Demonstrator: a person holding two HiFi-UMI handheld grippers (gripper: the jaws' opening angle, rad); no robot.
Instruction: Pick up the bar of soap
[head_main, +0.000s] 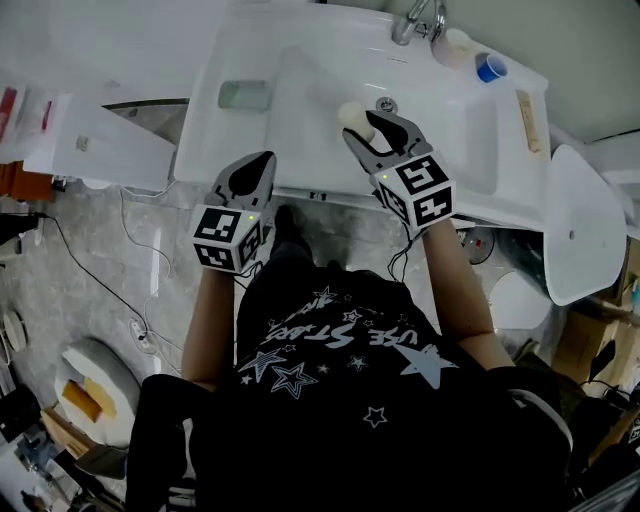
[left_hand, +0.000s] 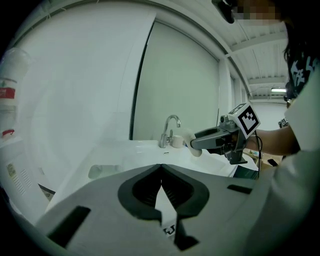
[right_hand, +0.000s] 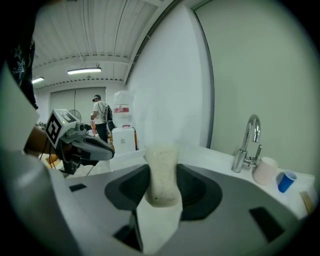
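Right gripper (head_main: 372, 128): was held out on a stretched forearm, over the basin of the white ceramic sink (head_main: 290, 85).
Right jaws: were clamped on the pale cream oval bar of soap (right_hand: 161, 172), which was held upright between them, above the basin.
Left gripper (head_main: 258, 165): was held lower, at the front rim of the sink, pointed forward.
Left jaws: were brought together, with nothing between them.
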